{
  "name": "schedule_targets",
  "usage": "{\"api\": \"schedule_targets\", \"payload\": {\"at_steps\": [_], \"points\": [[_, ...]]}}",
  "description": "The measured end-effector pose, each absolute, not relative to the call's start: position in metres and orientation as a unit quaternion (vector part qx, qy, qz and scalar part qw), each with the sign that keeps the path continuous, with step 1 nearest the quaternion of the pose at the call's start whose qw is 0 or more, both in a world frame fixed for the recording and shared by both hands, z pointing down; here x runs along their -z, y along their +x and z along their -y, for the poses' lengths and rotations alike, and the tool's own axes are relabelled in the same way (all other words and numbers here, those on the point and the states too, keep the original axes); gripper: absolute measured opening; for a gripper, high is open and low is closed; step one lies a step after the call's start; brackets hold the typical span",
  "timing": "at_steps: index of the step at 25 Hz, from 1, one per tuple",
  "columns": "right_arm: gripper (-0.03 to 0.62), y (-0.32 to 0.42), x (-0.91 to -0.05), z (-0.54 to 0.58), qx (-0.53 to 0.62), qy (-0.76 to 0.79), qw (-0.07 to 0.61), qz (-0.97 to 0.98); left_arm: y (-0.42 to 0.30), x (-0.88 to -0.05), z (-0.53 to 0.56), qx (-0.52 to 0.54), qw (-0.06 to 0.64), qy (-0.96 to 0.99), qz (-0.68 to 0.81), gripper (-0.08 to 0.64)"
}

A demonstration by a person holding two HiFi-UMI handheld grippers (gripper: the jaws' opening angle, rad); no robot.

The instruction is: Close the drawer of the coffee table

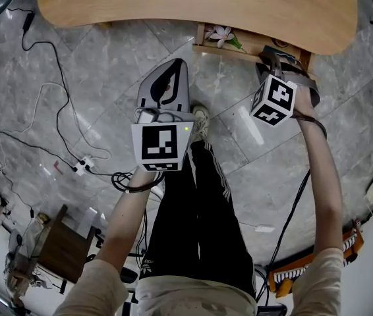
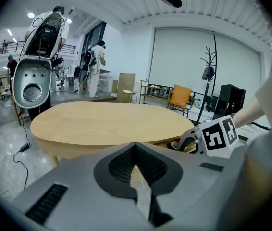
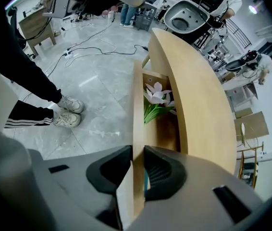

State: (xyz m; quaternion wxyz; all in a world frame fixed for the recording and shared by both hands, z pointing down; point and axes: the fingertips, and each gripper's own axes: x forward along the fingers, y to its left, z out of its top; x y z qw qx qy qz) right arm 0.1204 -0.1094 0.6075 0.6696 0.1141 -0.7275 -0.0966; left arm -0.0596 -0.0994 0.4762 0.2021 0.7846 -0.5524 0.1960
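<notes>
The light wooden coffee table [image 1: 193, 8] spans the top of the head view. Its drawer [image 1: 252, 45] stands partly open below the top's right side, with a pink flower [image 1: 223, 35] inside. My right gripper [image 1: 273, 58] points steeply down at the drawer's right end. In the right gripper view its jaws [image 3: 137, 153] clamp the thin drawer front [image 3: 137, 105], one pad on each face, with the flower [image 3: 155, 97] lying behind the panel. My left gripper [image 1: 172, 68] hovers over the floor, apart from the table. Its jaws [image 2: 136, 146] are shut on nothing and face the table top [image 2: 107, 121].
Cables and a power strip [image 1: 81, 165] trail over the grey marble floor on the left. A small wooden stool [image 1: 61, 245] stands at lower left. The person's shoe [image 1: 201, 120] is close to the table. A white machine [image 2: 40, 57], chairs and people stand beyond the table.
</notes>
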Motion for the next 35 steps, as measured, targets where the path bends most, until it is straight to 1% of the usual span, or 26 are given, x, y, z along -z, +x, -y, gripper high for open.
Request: {"api": "schedule_targets", "payload": {"at_steps": [20, 21, 23, 24, 28, 33, 35], "points": [[0.103, 0.119, -0.608, 0.133, 0.112, 0.154, 0.672, 0.715, -0.051, -0.479, 0.092, -0.195, 0.212, 0.787, 0.546, 0.008], [0.112, 0.12, -0.607, 0.135, 0.114, 0.164, 0.671, 0.714, -0.052, -0.478, 0.092, -0.195, 0.212, 0.786, 0.547, 0.008], [0.186, 0.124, -0.603, 0.141, 0.111, 0.206, 0.666, 0.709, -0.053, -0.478, 0.09, -0.195, 0.211, 0.787, 0.547, 0.008], [0.231, 0.126, -0.6, 0.145, 0.103, 0.234, 0.66, 0.706, -0.053, -0.478, 0.09, -0.196, 0.21, 0.787, 0.547, 0.008], [0.262, 0.136, -0.594, 0.146, 0.048, 0.369, 0.622, 0.69, -0.059, -0.48, 0.086, -0.201, 0.214, 0.781, 0.551, 0.008], [0.262, 0.15, -0.598, 0.139, -0.088, 0.533, 0.528, 0.655, -0.06, -0.483, 0.083, -0.21, 0.209, 0.78, 0.551, 0.008], [0.262, 0.152, -0.598, 0.137, -0.115, 0.57, 0.504, 0.639, -0.061, -0.485, 0.082, -0.213, 0.207, 0.779, 0.552, 0.008]]}}
